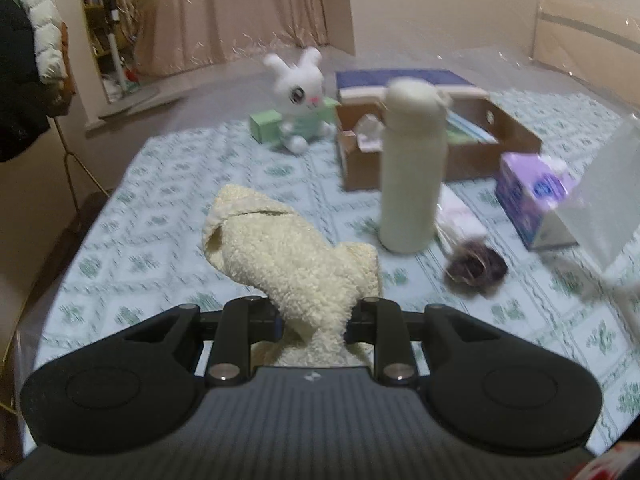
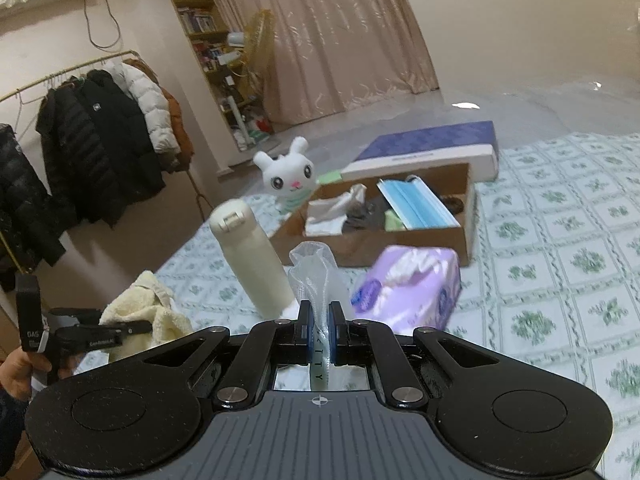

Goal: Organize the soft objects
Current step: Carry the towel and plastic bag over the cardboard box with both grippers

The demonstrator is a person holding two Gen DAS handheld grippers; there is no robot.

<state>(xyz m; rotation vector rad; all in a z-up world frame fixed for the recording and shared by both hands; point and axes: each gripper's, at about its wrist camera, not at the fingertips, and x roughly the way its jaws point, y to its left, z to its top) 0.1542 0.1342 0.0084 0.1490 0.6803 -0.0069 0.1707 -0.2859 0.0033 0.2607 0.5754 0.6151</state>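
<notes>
Left hand-held gripper (image 1: 314, 320) clamps cream towel (image 1: 280, 256) — right hand-held gripper (image 2: 320, 334) pinches plastic packet (image 2: 314, 276) lettered "ITTY".

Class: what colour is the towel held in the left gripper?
Cream; the towel shows best in the left wrist view, pinched by the left gripper.

blur: bottle (image 1: 414, 168) smearing at 1 o'clock | hidden: towel (image 1: 288, 256) covering left tool's pads | cut off: hand (image 2: 18, 368) leaving frame at 9 o'clock
</notes>
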